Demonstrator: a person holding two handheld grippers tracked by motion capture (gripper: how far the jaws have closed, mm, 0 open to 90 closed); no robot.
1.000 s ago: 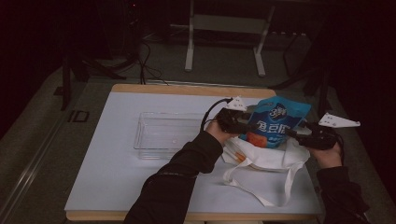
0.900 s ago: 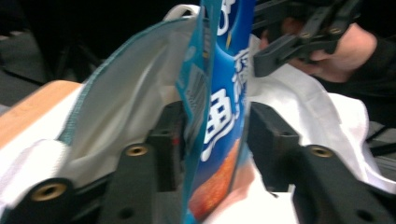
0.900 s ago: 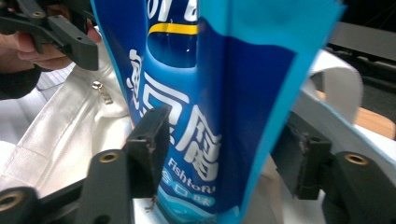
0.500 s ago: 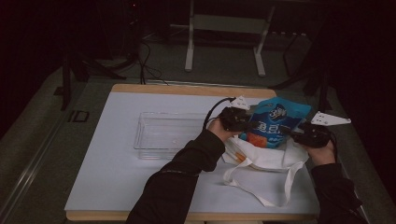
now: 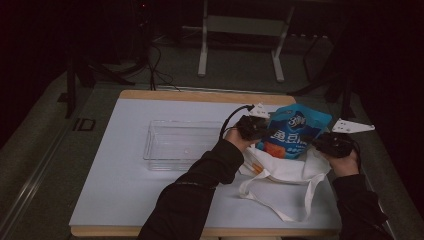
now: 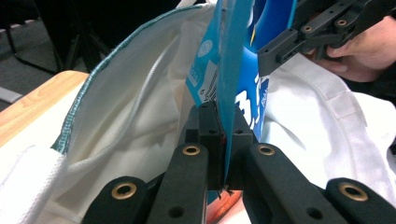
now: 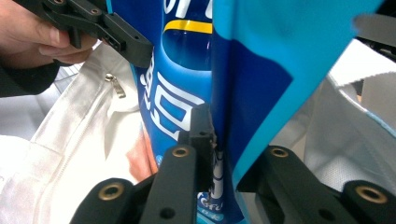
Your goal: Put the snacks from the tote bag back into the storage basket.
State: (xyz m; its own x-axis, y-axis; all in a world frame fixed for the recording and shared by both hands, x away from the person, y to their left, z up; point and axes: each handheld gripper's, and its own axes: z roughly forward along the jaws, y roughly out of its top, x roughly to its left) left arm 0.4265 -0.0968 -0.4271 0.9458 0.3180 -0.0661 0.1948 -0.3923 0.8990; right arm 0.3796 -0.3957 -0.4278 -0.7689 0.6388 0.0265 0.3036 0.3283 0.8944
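A blue snack bag (image 5: 296,129) stands upright in the mouth of a white cloth tote bag (image 5: 282,172) at the table's right side. My left gripper (image 5: 264,131) presses on the snack bag's left edge and my right gripper (image 5: 312,141) on its right edge. Both pairs of jaws have just been closing with the bag between them. In the left gripper view the left gripper (image 6: 225,135) is shut on the bag's thin blue edge (image 6: 231,70). In the right gripper view the right gripper (image 7: 219,140) pinches the blue bag (image 7: 187,56).
A clear plastic tray (image 5: 182,145) lies left of the bags on the white tabletop (image 5: 110,190). The tote's handles (image 5: 300,205) trail toward the front edge. Cables and a metal stand (image 5: 240,30) sit on the dark floor beyond the table.
Both grippers have closed in on the snack bag's sides; the right one has edged left toward it. The bag stays upright in the tote's mouth.
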